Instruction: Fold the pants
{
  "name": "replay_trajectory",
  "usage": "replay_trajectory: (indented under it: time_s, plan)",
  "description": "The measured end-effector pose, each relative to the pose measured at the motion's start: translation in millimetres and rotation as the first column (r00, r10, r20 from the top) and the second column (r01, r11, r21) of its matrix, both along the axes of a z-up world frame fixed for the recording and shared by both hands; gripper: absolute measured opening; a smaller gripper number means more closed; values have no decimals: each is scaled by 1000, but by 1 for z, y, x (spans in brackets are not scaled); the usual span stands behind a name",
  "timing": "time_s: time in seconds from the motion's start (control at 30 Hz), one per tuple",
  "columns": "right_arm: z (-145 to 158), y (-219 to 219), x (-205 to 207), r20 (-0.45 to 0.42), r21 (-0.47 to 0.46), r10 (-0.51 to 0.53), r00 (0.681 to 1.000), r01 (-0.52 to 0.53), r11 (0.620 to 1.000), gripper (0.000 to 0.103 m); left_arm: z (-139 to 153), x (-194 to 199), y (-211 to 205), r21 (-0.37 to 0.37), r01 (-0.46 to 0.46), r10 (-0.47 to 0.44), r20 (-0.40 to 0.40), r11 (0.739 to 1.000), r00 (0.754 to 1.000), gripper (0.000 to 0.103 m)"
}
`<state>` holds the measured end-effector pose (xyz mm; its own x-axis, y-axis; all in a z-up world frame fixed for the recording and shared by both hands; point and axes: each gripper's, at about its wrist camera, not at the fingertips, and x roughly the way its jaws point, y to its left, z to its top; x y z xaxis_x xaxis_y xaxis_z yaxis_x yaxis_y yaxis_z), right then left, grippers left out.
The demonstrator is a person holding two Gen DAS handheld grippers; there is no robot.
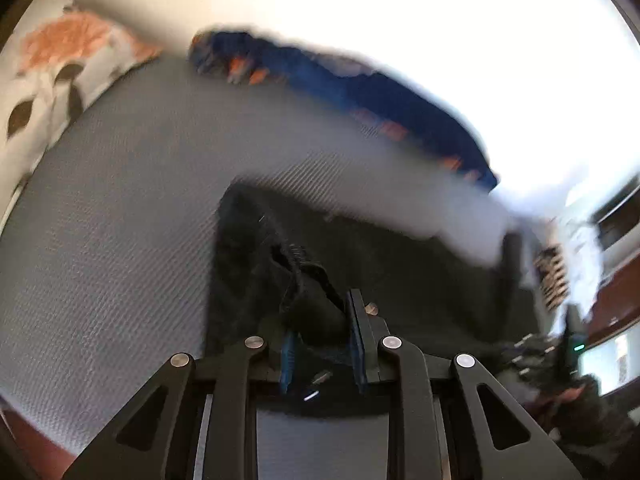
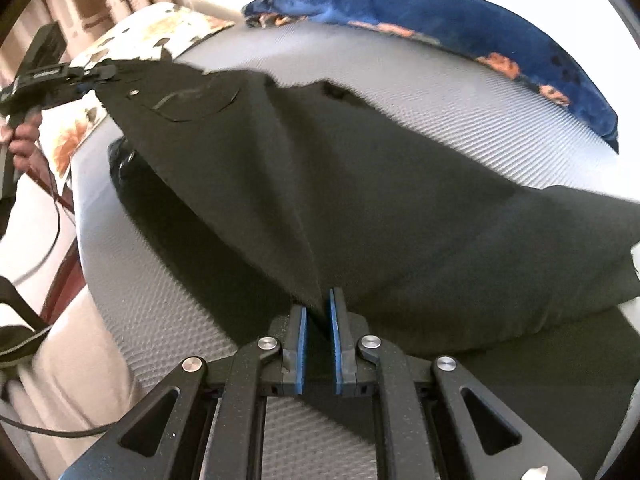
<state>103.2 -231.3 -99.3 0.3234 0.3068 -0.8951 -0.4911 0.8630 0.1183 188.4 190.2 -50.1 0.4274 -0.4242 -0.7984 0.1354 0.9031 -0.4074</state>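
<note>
The black pants (image 2: 360, 200) hang limp above the grey mattress (image 2: 460, 92), soft and light, sagging between two holds; the left claw (image 1: 324, 344) pinches a bunched waistband edge, the right claw (image 2: 318, 340) pinches a fold; thick seams likely hold best.

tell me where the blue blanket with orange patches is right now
The blue blanket lies bunched along the far edge of the grey mattress, beyond the black pants. In the right wrist view it runs across the top toward the right.
</note>
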Motion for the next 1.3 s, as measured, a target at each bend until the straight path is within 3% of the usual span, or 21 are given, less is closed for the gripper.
replay_trajectory:
  time_s: [0.1,0.17,0.3,0.5,0.6,0.63,0.67,0.7,0.77,0.87,0.93,1.07,1.2,1.3]
  plan:
    - [-12,8,-7,-21,-7,13,1000,-13,1000,9,-44,-13,13,35,-7,11,-117,999,993,24]
    - [-16,9,-9,-18,-15,13,1000,-13,1000,10,-58,-20,17,20,-25,27,-136,1000,990,25]
    - [-13,5,-6,-41,6,-1,999,2,1000,9,-60,-26,21,-21,-55,52,-116,998,992,25]
    - [-17,6,-6,-48,4,-17,999,17,1000,12,-59,-33,4,91,-41,46,-50,995,998,32]
    - [-16,9,-8,-40,-2,-16,999,16,1000,16,-53,-37,-4,148,-74,79,-25,986,997,45]
    - [-15,9,-8,-39,-4,-11,999,11,1000,20,-49,-41,-6,191,-96,99,-7,977,995,57]
    - [-14,9,-9,-37,-8,-7,999,7,1000,30,-42,-45,-9,254,-118,115,28,960,993,62]
    - [-11,8,-10,-31,-6,-5,1000,5,1000,38,-33,-50,-11,297,-136,123,64,945,990,62]
    - [-2,4,-14,-9,16,-4,1000,4,1000,42,-19,-63,-16,373,-158,111,145,914,983,62]
    - [16,-11,-22,20,52,-24,1000,23,998,43,5,-88,-35,457,-185,54,284,870,957,62]
    - [27,-34,-27,20,118,-63,998,60,991,43,17,-98,-56,496,-146,-34,336,856,941,62]
    - [36,-88,-24,-17,227,-191,982,189,955,43,18,-113,-132,506,62,-267,343,860,901,62]
    - [33,-158,-18,-95,335,-378,921,387,859,45,-5,-120,-205,463,262,-422,285,847,861,62]
    - [27,-210,-11,-178,409,-496,850,522,749,45,-27,-127,-255,431,365,-494,239,825,836,62]
